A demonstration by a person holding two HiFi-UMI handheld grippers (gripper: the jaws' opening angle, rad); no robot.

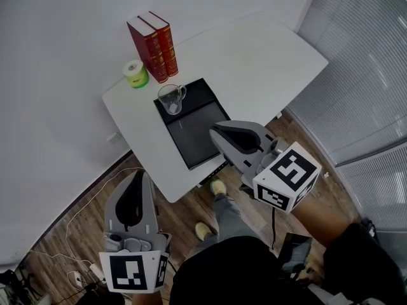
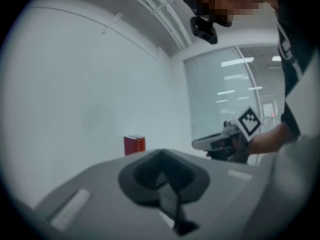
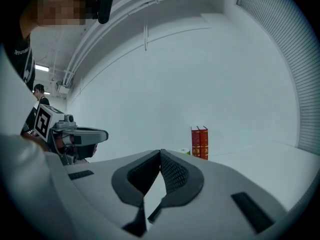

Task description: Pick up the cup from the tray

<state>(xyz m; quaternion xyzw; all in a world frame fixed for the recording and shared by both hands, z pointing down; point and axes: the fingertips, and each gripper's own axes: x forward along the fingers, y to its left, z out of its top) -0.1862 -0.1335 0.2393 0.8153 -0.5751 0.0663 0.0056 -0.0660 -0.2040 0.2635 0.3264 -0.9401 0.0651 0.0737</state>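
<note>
Now | left tongs point(image 1: 138, 175) clenched, empty | right tongs point(image 1: 217, 131) clenched, empty | cup point(image 1: 170, 98) on tray point(image 1: 198, 137) | books point(image 1: 153, 46) print unreadable

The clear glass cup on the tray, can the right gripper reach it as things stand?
Probably yes. Only bare black tray lies between the right gripper and the clear glass cup; the red books stand beyond it. The fingers are shut, so they must open first.

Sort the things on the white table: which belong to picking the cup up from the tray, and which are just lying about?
For the job: glass cup; black tray under it.
Lying about: two red books; green roll beside them.
</note>
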